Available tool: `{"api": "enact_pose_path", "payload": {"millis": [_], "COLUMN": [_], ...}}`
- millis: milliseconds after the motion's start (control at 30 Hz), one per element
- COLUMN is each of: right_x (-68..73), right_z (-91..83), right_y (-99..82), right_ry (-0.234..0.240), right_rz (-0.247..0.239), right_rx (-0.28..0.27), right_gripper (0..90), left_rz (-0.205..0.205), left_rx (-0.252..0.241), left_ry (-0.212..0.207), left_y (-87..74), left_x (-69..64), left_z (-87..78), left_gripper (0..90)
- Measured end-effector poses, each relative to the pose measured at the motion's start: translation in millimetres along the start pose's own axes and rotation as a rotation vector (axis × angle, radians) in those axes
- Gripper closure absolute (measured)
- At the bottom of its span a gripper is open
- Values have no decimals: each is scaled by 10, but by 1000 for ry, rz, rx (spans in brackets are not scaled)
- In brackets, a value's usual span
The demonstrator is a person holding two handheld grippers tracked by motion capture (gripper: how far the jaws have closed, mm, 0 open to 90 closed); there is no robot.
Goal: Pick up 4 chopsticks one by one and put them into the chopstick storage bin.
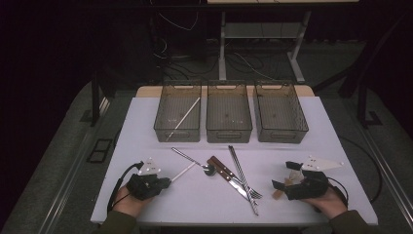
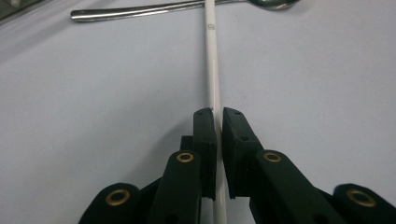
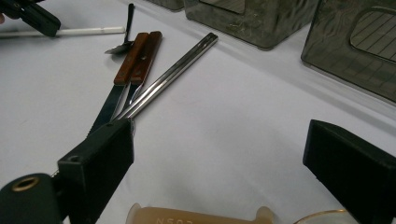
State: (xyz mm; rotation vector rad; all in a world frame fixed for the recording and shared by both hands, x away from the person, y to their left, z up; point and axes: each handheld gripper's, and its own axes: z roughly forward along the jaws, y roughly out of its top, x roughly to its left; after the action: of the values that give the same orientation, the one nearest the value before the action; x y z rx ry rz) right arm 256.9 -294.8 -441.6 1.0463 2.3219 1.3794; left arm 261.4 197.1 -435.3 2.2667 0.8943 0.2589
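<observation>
High view: white chopstick (image 1: 184, 171) slants up-right from left gripper (image 1: 166, 182) toward spoon (image 1: 195, 160).

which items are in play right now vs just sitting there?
In play:
- left hand-held gripper, shut on the white stick
- left bin, already holding a like stick

Lying about:
- spoon
- two wood-handled knives
- metal forks
- middle bin, right bin
- right hand-held gripper, open
</observation>
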Motion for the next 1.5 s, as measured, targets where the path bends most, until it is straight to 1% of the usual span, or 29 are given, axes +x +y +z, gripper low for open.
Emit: {"api": "enact_pose_path", "payload": {"millis": [67,100,233,367,400,433,467,600,633,800,1000,1133,1267,1300,1500], "right_x": [0,0,0,-3,-3,-4,-5,-4,-2,-4,-4,-4,-6,-6,-8], "right_z": [-1,-1,-3,-1,-2,0,0,1,2,9,11,16,16,15,12], "right_y": [0,0,-1,-2,-2,-2,-2,-3,-3,-5,-5,-6,-6,-6,-7], "right_ry": [0,-1,-1,-1,0,0,-1,-1,-2,-5,-3,-2,-3,-4,-5], "right_rz": [0,1,0,-1,0,1,1,3,4,-2,-2,-1,0,1,1], "right_rx": [1,1,-1,-1,0,0,1,4,6,11,12,11,12,12,10], "right_gripper": [88,87,87,87,87,88,88,88,88,88,88,87,88,88,88], "left_rz": [-14,-11,-23,-24,-16,-29,-33,-28,-38,-41,-42,-26,-28,-25,-39], "left_rx": [-7,-4,-15,-24,-25,-30,-29,-35,-38,-62,-96,-99,-110,-112,-145], "left_ry": [0,-2,-9,-15,-18,-16,-17,-19,-18,-15,-19,-25,-26,-24,-22], "left_y": [7,11,29,58,70,77,83,123,133,185,294,358,409,424,541], "left_x": [-3,2,10,10,16,12,13,30,27,45,56,59,59,69,152], "left_z": [-11,-20,-35,-50,-54,-54,-57,-67,-72,-106,-137,-134,-132,-135,-142], "left_gripper": [843,843,844,843,843,843,843,843,843,843,843,843,844,843,843]}}
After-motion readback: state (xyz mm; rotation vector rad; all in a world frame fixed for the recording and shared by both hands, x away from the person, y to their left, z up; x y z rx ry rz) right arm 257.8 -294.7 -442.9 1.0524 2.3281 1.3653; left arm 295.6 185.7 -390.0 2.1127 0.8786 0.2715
